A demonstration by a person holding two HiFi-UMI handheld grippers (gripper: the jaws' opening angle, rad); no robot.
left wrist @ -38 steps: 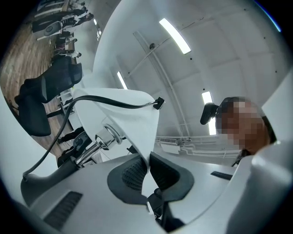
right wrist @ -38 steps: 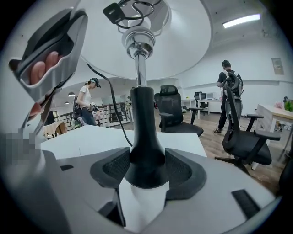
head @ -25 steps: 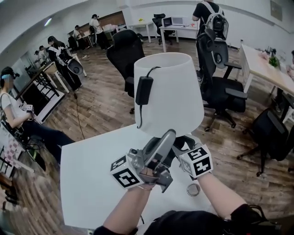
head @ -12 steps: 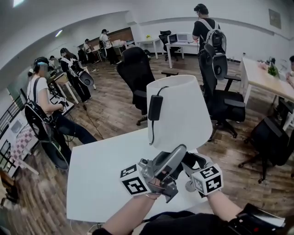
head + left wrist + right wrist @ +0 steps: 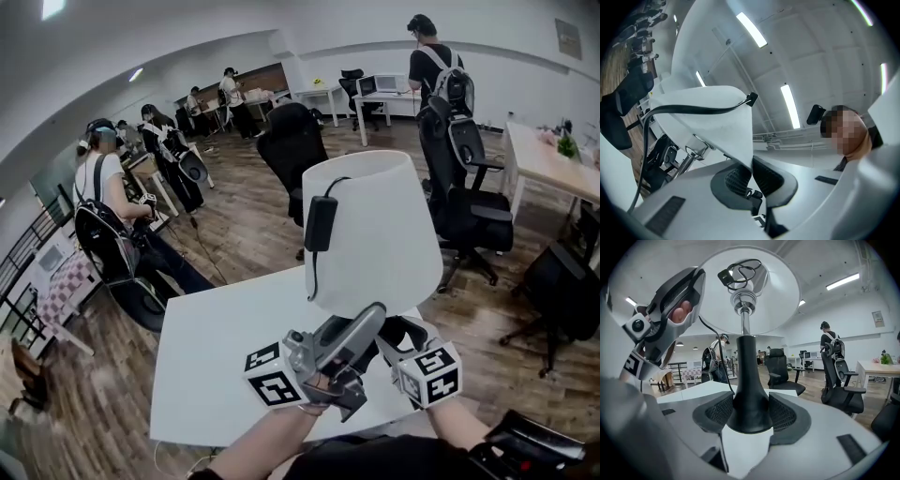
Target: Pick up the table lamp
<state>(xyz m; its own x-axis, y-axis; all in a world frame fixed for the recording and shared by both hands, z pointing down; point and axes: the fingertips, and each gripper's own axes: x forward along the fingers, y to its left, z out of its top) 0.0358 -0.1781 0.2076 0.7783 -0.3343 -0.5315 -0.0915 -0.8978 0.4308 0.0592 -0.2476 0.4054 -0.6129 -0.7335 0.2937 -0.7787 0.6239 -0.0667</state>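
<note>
Table lamp (image 5: 375, 234) hangs over the far edge of the white table (image 5: 216, 356), chairs (image 5: 292, 150) well apart. Your left gripper (image 5: 751, 177) pinches the shade rim (image 5: 740, 140), right gripper (image 5: 750, 416) clamps the black base (image 5: 749, 394).

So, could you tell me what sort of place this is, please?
Probably an open-plan office or lab workspace: black swivel chairs on a wood floor, desks along the walls, and several people standing or sitting around them.

Table lamp (image 5: 375, 234) blocks the middle; tabletop (image 5: 211, 366) open leftward (1 chair (image 5: 292, 150) beyond).
</note>
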